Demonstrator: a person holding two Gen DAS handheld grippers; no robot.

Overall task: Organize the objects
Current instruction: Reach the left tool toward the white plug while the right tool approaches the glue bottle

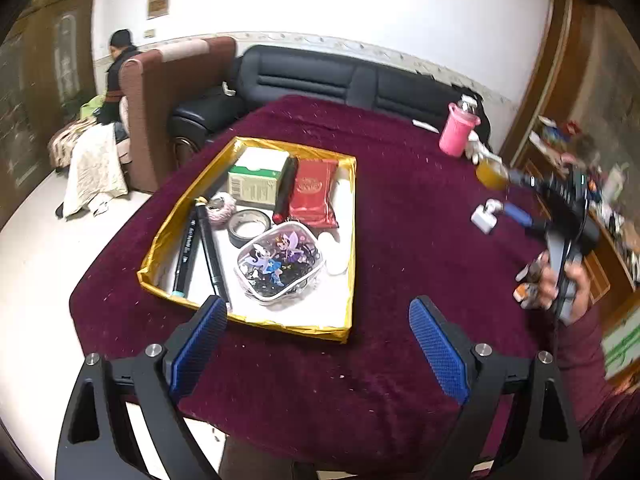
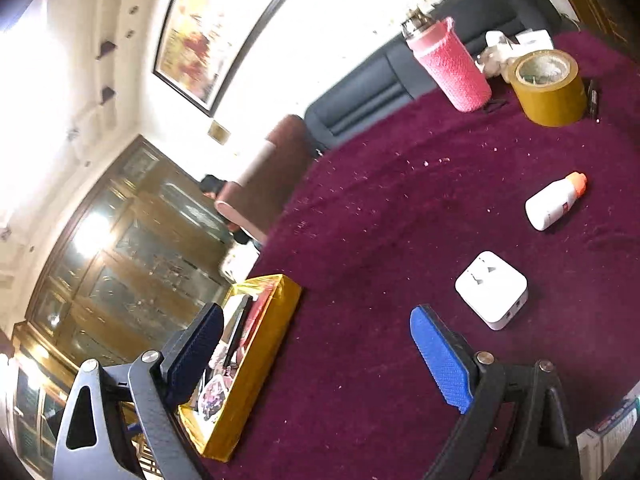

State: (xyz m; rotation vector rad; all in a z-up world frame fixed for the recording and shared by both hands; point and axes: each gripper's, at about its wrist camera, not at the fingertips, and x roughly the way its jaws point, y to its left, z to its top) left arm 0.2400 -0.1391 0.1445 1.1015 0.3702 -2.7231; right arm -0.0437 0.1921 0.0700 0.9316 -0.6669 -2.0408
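A gold-edged tray (image 1: 348, 240) on the dark red tablecloth holds a green-and-white box (image 1: 256, 180), a red packet (image 1: 314, 196), a black tape roll (image 1: 250, 226), two markers (image 1: 200, 248) and a clear fairy-print pouch (image 1: 278, 262). My left gripper (image 1: 318, 344) hovers open at the tray's near edge, nothing between its blue pads. My right gripper (image 2: 318, 356) is open and empty too. A white plug adapter (image 2: 492, 288) lies on the cloth just beyond its right finger. From the left wrist view, the right gripper (image 1: 510, 194) is beside that adapter (image 1: 486, 218).
A white bottle with an orange cap (image 2: 554, 202) lies on the cloth. Farther back stand a pink knitted cup (image 2: 452, 68) and a brown tape roll (image 2: 548, 88). A black sofa (image 1: 320, 76) and an armchair (image 1: 160, 92) stand behind the table, and a person (image 1: 116, 80) sits at the far left.
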